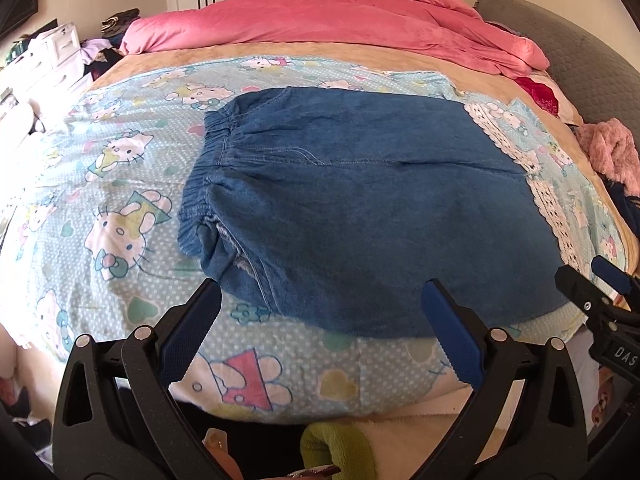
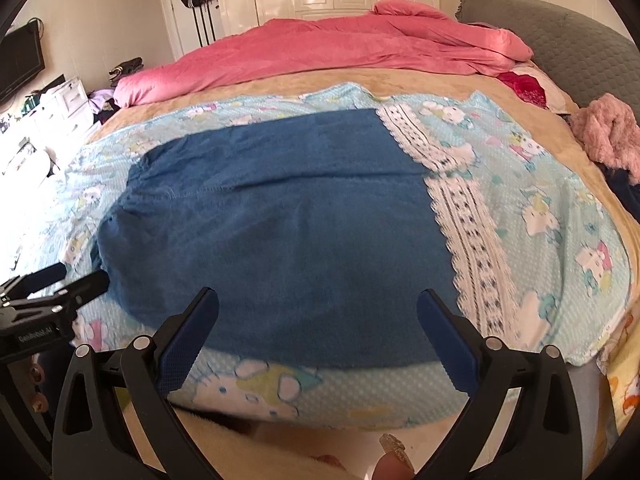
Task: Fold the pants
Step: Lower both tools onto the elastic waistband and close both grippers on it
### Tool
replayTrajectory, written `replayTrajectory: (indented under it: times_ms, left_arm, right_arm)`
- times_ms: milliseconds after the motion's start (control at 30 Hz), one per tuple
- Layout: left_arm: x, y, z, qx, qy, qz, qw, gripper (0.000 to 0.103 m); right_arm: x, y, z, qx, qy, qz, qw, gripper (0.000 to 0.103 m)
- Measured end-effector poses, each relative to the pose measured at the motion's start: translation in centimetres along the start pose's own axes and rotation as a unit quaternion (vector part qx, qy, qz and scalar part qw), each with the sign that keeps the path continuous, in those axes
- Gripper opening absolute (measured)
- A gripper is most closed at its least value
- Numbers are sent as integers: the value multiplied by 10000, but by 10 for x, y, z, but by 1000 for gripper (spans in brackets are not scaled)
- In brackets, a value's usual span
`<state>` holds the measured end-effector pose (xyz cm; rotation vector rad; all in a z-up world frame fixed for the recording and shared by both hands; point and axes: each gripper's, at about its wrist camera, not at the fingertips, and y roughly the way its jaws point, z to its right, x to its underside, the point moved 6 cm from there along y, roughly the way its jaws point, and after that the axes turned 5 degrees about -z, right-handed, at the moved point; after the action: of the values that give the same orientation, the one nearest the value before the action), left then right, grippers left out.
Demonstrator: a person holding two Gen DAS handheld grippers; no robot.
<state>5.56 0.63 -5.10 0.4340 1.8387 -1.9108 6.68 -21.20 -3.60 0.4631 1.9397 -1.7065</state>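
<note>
Two grippers are held above the near edge of a bed (image 1: 132, 68), and both are seen with their jaws spread wide apart and nothing between them. The left gripper (image 1: 320, 312) is positioned just short of the near hem of the blue denim pants (image 1: 360, 208), while the right gripper (image 2: 318, 316) is held over the same near edge further to the right. The pants are laid flat and folded on a light blue cartoon-cat sheet (image 1: 120, 184), with the elastic waistband (image 1: 208, 168) turned to the left. A white lace strip (image 2: 464, 216) is seen just beside the pants' right edge. A pink quilt (image 1: 320, 20) is bunched at the far side.
</note>
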Motion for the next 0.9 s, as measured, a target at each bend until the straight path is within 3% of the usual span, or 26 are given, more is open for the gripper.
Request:
replayTrajectory:
  times_ms: [267,600,900]
  left_arm:
    - [-38,20,-23,-100,-177,-53,9998,94]
    - [-104,58,-75,-297,-404,-162,9986,94]
    - [-145,100,-109,-379,-470,-401,9974,94]
  right_arm:
    - [-50,21,-20,-133,-458,212,9986,99]
    - [-133,81,-41,-333,-953,88,9948,99]
    - [-188,138,-59,52,-1744,207,9844,99]
